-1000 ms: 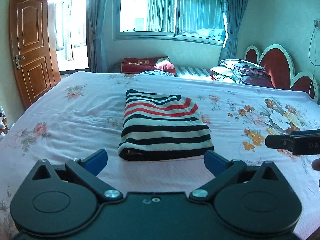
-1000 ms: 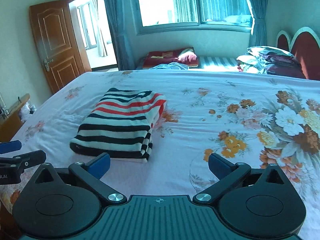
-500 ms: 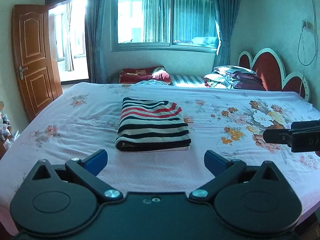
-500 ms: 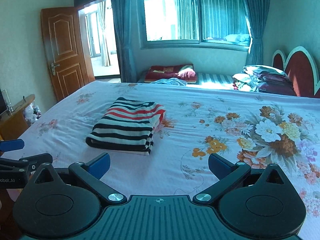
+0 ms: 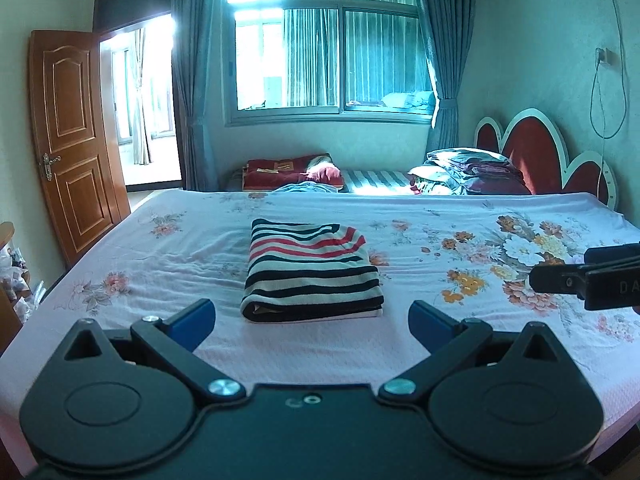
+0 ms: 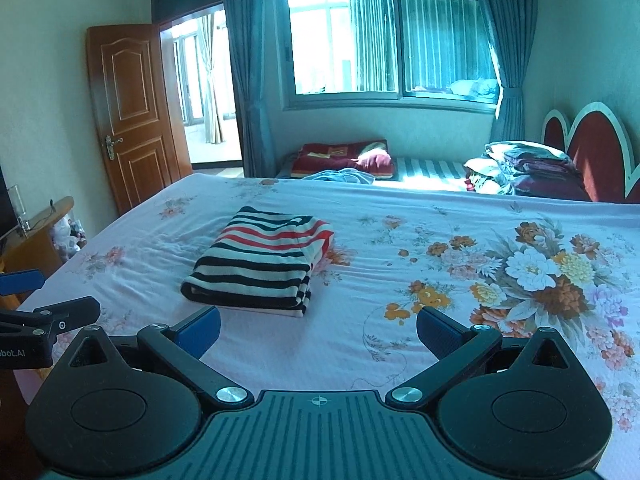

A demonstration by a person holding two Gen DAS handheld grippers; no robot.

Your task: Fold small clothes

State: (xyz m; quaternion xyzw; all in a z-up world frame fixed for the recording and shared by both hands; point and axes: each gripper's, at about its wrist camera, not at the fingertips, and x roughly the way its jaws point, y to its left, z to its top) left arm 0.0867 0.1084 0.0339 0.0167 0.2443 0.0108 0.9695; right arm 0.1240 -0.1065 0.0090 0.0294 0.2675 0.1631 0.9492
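Observation:
A striped garment [image 5: 310,270], black, white and red, lies folded into a neat rectangle on the floral pink bed sheet [image 5: 460,320]. It also shows in the right wrist view [image 6: 260,264]. My left gripper [image 5: 312,322] is open and empty, held back from the garment's near edge. My right gripper [image 6: 318,330] is open and empty, to the right of the garment and nearer the bed's front. Each gripper's side shows at the edge of the other's view.
A pile of folded bedding [image 5: 468,172] lies by the red headboard [image 5: 532,156] at the far right. A red blanket [image 5: 288,168] lies on a low bed under the window. A wooden door [image 5: 72,140] stands open at left. A wooden side table [image 6: 36,236] stands beside the bed.
Both grippers have drawn back and risen away from the folded garment, so it looks smaller and more of the room shows. The garment has not moved.

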